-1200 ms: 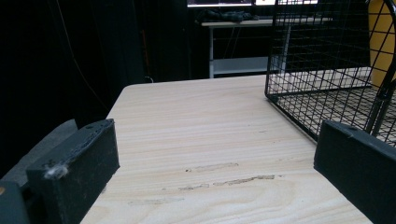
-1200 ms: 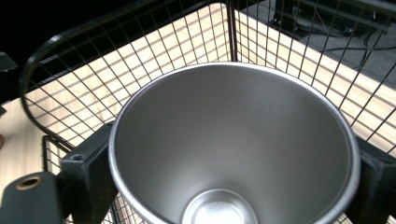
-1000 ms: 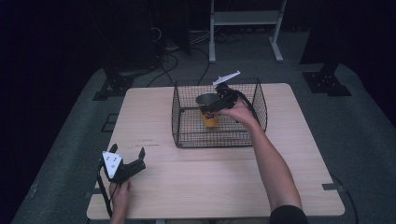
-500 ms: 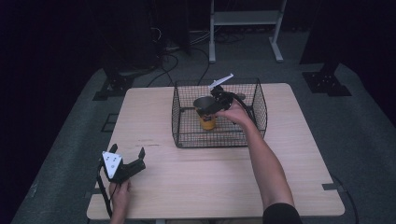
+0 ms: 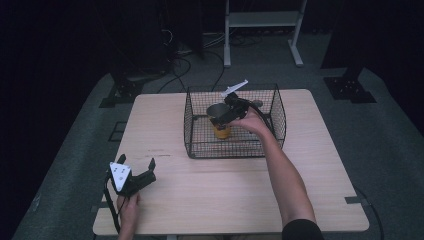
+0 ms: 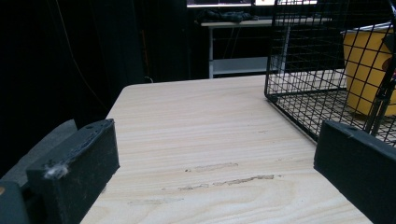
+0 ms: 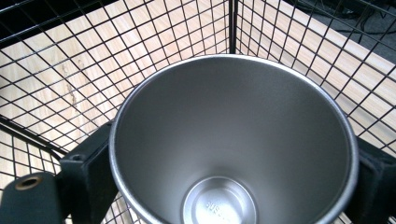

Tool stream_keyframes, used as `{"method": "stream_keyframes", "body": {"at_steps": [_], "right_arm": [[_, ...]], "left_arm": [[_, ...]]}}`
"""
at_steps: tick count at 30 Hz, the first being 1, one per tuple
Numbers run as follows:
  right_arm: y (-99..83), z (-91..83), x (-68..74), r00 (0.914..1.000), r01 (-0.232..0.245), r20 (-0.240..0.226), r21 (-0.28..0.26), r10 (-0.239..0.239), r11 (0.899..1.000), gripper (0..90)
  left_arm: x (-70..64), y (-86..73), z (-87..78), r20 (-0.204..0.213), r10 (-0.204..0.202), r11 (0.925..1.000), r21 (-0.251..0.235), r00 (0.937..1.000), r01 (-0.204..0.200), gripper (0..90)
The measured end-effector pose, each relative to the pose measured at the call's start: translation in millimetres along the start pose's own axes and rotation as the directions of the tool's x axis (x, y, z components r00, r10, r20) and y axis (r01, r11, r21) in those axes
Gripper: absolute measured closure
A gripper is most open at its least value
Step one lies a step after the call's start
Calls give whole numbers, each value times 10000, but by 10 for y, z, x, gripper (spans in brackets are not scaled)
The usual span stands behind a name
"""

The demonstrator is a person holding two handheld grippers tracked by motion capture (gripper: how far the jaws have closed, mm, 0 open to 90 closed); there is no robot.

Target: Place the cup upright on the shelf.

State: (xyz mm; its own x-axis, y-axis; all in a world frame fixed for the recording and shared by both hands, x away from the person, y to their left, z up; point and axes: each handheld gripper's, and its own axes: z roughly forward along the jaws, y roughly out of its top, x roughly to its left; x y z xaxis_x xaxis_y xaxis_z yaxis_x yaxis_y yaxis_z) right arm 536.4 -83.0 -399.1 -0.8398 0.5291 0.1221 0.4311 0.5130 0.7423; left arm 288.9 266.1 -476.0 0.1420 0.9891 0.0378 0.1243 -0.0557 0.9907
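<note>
A steel cup (image 5: 216, 109) hangs inside the black wire basket (image 5: 200, 146), held by my right gripper (image 5: 220, 115), which is shut on its sides. Looking down from the right gripper view, the steel cup (image 7: 233, 140) is empty and upright, one jaw on each side of it. Just below and beside it a yellow cup (image 5: 222, 132) stands on the basket floor. My left gripper (image 5: 136, 161) rests open at the table's front left with nothing between its jaws. Along the left gripper (image 6: 217, 172), the yellow cup (image 6: 369, 70) shows through the basket mesh (image 6: 299, 70).
The basket stands at the middle rear of the wooden table (image 5: 165, 125). A small dark round object (image 5: 258, 104) lies in its far right corner. A white metal rack (image 5: 262, 20) stands on the floor behind the table.
My right gripper has carried the steel cup a little left and lower inside the basket, closer to the yellow cup. The left gripper has stayed put.
</note>
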Motion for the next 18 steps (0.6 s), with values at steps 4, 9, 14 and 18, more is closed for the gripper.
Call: {"method": "stream_keyframes", "body": {"at_steps": [4,9,14,18], "right_arm": [[-5,-5,4,10000,17,-42,36,-17,10000,81],[-1,-13,15,9999,118,-38,92,-118,9999,76],[8,-49,25,10000,80,42,-41,-80,10000,37],[13,-76,31,10000,13,-33,-140,-13,9999,37]], "left_arm": [[-1,0,-1,-10,7,10000,-2,10000,-7,0],[-3,0,-4,-24,26,10000,8,10000,-26,0],[-6,0,-4,-36,47,10000,14,10000,-47,0],[-6,0,-2,-35,66,10000,29,10000,-66,0]]}}
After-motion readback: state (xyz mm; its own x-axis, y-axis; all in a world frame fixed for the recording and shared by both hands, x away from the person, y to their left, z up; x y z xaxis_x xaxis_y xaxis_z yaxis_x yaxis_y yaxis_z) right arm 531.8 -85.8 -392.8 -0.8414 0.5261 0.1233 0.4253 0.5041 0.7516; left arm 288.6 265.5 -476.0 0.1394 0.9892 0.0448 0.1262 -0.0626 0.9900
